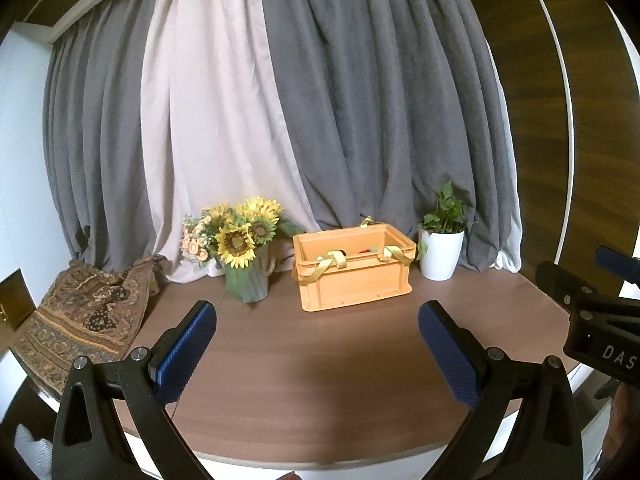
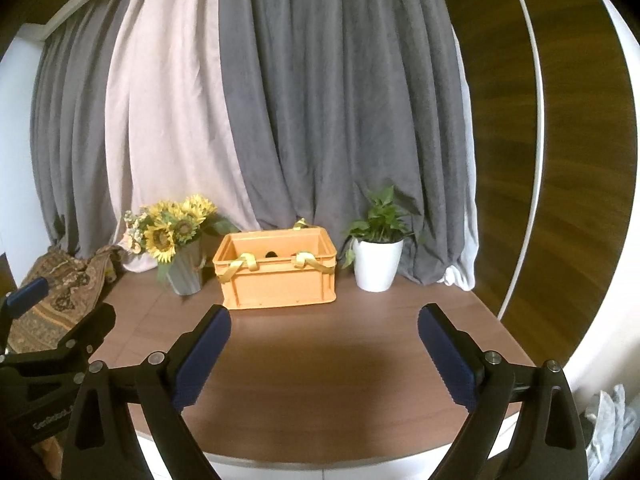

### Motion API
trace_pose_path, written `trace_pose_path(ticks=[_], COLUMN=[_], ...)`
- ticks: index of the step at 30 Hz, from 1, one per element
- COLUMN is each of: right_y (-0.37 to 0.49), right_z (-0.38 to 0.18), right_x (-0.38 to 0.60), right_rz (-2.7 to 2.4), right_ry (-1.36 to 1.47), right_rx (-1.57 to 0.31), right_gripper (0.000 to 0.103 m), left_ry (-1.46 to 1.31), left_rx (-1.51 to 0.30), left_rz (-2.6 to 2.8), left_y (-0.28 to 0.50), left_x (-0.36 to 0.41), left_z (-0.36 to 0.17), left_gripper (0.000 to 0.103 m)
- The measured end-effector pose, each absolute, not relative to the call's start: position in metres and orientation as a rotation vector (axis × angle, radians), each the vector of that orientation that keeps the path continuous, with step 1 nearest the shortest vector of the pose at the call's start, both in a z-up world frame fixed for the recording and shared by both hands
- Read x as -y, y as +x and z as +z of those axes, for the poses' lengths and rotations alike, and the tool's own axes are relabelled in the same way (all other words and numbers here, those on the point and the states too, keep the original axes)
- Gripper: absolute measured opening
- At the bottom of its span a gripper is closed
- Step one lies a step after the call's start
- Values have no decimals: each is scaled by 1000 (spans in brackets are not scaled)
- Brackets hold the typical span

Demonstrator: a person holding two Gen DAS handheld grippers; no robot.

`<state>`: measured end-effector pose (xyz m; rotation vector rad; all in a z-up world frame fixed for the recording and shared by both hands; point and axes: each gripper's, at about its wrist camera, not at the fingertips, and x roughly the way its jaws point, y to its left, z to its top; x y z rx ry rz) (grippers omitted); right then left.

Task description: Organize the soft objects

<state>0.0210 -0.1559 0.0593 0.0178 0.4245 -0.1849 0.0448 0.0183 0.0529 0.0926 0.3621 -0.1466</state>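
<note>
We see both the left hand-held gripper [image 1: 318, 326] and right hand-held gripper [image 2: 324, 330] spread wide, empty, above the tabletop [image 1: 320, 380] facing the orange crate [image 1: 354, 268].

White letters "DAS" stand on the black body of the right gripper [image 1: 608, 280], at the right edge of the left wrist view; the word is cut off by the frame. In the right wrist view, the black body of the left gripper [image 2: 52, 328] bears small white lettering that starts "GenRobot"; the rest cannot be read.
</note>
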Motion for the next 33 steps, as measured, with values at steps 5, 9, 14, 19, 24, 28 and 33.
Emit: trace_pose_path(ticks=[5,9,14,19,24,28,33], right_y=[9,1,-6,-11,-16,-18,-20], right_z=[60,60,62,63,63,63,63], right_x=[157,158,161,163,168,170,172], right_rz=[-178,-172,-169,-171,-175,-178,-184], right_ry=[18,22,26,35,42,44,43], right_rx=[-422,-415,-405,-400,-403,-404,-404], right_gripper=[96,96,96,96,96,96,96], left_ry=[91,94,98,100,100,100,96], left_rx=[-356,-345,-332,-324,-317,-317,-316], left_rz=[-146,-143,-138,-145,-151,-158,-163], left_y=[32,25,17,12,8,7,8], left_x=[-18,-17,-13,-9,-4,-4,-2], left_z=[54,56,59,60,61,61,62], left_gripper=[103,103,103,103,103,103,103])
